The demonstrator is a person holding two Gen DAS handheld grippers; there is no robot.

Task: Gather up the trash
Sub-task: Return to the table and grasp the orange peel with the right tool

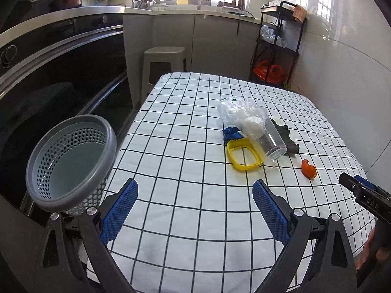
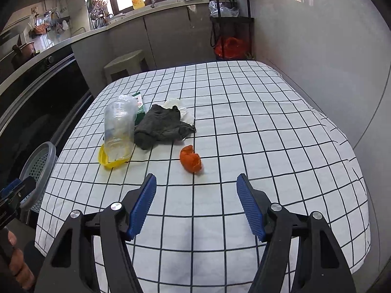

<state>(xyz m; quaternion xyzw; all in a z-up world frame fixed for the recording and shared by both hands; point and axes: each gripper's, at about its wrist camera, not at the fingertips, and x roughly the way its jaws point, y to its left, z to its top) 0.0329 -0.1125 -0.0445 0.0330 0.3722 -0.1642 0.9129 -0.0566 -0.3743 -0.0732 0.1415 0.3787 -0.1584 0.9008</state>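
Note:
A grey perforated bin (image 1: 70,163) stands off the table's left edge; its rim shows in the right wrist view (image 2: 40,163). On the checked tablecloth (image 1: 185,127) lie a clear plastic cup (image 1: 266,131), a yellow plastic frame (image 1: 244,157), a blue scrap (image 1: 232,133), a dark grey cloth (image 2: 162,124), white tissue (image 2: 178,106) and an orange peel (image 2: 190,162). My left gripper (image 1: 195,200) is open and empty above the near table. My right gripper (image 2: 196,195) is open and empty, just short of the orange peel.
A beige stool (image 1: 163,61) stands beyond the table's far left corner. A black shelf rack (image 1: 276,46) with red bags stands at the far right by the white wall. A dark oven front (image 1: 61,73) runs along the left.

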